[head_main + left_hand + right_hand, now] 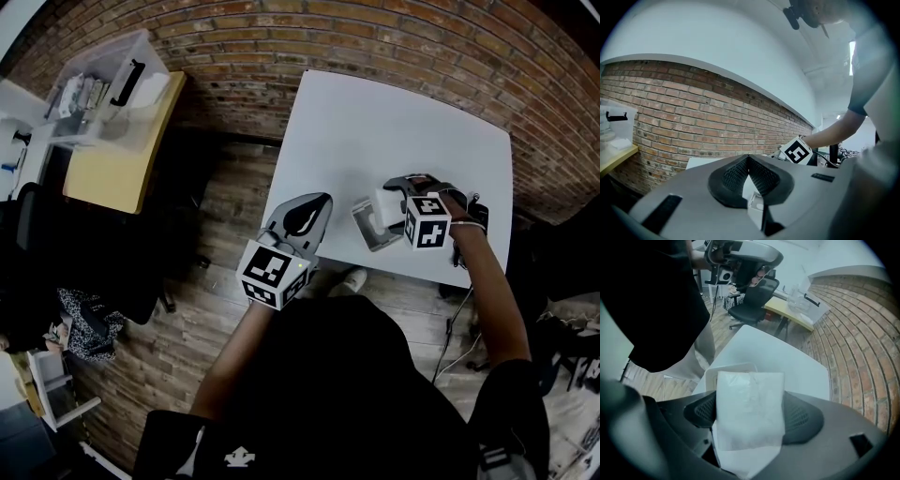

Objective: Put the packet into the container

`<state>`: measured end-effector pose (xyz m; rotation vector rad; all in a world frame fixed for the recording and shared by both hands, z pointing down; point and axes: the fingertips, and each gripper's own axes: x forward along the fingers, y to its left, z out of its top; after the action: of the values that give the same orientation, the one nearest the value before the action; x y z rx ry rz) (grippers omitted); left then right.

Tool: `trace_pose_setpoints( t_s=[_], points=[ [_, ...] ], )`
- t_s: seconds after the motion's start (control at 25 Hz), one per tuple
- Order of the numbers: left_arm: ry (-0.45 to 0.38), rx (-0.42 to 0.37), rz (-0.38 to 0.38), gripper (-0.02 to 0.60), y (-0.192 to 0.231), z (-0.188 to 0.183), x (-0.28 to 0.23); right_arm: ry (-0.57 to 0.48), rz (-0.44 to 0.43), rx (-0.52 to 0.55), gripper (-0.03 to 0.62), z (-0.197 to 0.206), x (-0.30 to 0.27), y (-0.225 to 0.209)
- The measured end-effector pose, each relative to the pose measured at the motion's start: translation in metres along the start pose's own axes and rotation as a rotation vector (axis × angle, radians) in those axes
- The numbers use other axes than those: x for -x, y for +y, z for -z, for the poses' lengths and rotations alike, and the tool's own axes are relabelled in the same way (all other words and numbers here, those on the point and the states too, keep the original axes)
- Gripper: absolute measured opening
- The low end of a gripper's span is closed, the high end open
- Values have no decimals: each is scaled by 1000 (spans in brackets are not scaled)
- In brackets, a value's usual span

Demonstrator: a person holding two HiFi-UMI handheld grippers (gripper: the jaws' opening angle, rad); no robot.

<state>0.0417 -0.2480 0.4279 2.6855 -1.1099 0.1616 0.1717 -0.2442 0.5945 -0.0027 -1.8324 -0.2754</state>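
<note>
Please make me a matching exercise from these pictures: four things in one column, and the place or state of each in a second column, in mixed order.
Things
1. packet
2. container
3. left tool
4. clear box

Places or states
A. jaws together, nothing between them
B. on the yellow desk
C. clamped between the jaws of the right tool
D. on the white table, near its front edge

Pairs: 1-C, 2-D, 3-A, 4-B
</note>
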Motion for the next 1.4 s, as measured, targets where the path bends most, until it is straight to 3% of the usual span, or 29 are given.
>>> trace_pose_setpoints(
  t_s=[0.64, 1.08, 1.4],
  points=[
    [-17, 27, -17, 6, 6, -3, 18, 71, -98, 233, 400, -11, -34, 39],
    [-34, 41, -13, 6, 1, -7, 24, 24, -83, 109, 419, -14, -42, 42],
    [-37, 38, -7, 6, -4, -8, 22, 20, -60, 91, 449, -12, -37, 37]
  ],
)
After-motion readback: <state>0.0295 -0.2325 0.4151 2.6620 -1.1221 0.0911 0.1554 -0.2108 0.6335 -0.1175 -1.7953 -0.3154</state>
